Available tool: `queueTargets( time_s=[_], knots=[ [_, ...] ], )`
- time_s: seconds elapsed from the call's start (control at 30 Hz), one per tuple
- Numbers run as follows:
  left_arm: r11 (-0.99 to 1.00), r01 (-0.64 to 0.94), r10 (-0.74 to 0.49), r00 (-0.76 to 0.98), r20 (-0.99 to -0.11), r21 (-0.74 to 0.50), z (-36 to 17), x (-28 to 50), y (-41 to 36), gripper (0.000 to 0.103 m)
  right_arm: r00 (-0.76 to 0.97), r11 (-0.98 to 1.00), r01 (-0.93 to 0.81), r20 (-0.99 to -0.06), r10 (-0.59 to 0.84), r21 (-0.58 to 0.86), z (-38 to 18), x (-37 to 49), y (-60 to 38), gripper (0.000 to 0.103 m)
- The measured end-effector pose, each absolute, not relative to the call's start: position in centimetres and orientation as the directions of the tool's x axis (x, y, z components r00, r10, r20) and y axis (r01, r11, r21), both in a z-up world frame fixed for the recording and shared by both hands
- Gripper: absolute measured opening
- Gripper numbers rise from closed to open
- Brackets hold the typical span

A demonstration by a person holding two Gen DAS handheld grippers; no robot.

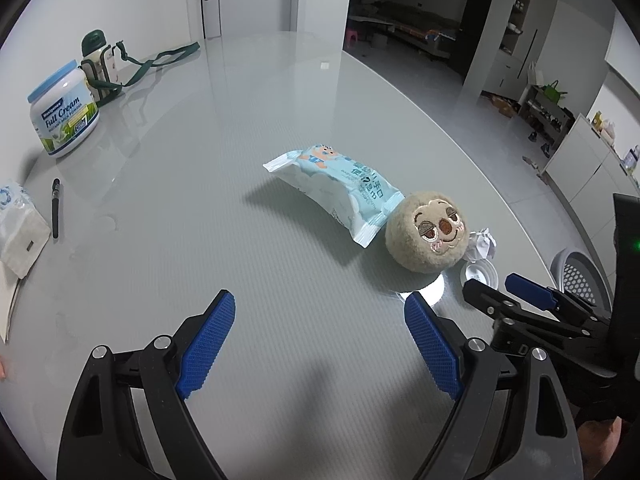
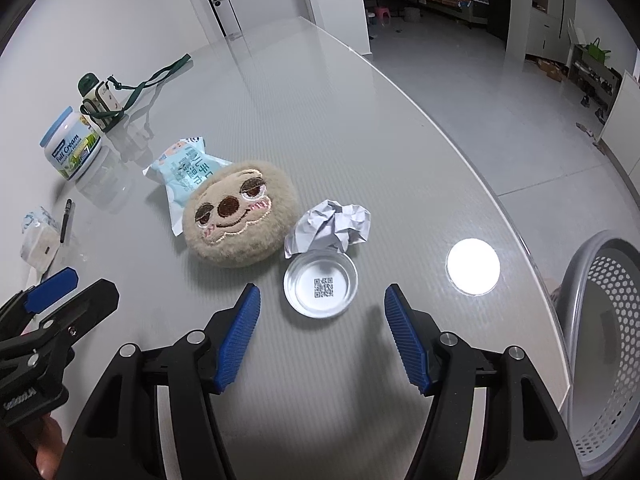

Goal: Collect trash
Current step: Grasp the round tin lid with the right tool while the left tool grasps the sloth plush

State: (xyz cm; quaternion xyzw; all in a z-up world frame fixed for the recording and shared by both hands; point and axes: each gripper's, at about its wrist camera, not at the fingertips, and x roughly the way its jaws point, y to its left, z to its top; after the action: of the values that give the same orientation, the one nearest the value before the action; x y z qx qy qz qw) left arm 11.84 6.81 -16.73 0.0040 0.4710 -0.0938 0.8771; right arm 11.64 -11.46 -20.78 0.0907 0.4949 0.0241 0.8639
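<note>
Both grippers hang over the grey counter (image 2: 360, 128) with nothing between their blue pads: left gripper (image 1: 320, 344) spread wide, right gripper (image 2: 320, 336) open over bare surface just short of the white lid (image 2: 320, 284). Crumpled paper (image 2: 332, 224) touches the lid's far rim, beside the plush sloth head (image 2: 240, 220), near the counter's right edge. A wipes packet (image 1: 336, 188) seems tucked under the plush; a mesh basket (image 2: 600, 352) stands off the right edge.

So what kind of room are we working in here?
Probably a home dining area: a large glossy table open to a dim living room with a long bench, and a shoe rack by the wall.
</note>
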Motion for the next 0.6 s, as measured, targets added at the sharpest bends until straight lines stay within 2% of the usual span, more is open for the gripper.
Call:
queueTargets(
  time_s=[0.3, 0.37, 0.43, 0.6],
  knots=[
    [0.982, 0.172, -0.166, 0.538, -0.827, -0.085, -16.87, 11.96, 6.92, 0.085, 0.519, 0.989, 0.055, -0.850, 0.090, 0.138, -21.17, 12.27, -10.74, 0.058],
    [0.981, 0.172, -0.168, 0.534, -0.828, -0.089, -16.94, 12.04, 6.88, 0.085, 0.524, 0.991, 0.055, -0.848, 0.076, 0.122, -21.19, 12.32, -10.39, 0.052],
    [0.980, 0.174, -0.172, 0.533, -0.829, -0.092, -16.97, 12.15, 6.78, 0.085, 0.528, 0.992, 0.055, -0.846, 0.068, 0.113, -21.21, 12.19, -10.38, 0.040],
    [0.978, 0.187, -0.183, 0.532, -0.827, -0.096, -16.92, 12.32, 6.29, 0.085, 0.534, 0.991, 0.061, -0.843, 0.068, 0.118, -21.25, 11.86, -10.67, 0.039]
  ],
)
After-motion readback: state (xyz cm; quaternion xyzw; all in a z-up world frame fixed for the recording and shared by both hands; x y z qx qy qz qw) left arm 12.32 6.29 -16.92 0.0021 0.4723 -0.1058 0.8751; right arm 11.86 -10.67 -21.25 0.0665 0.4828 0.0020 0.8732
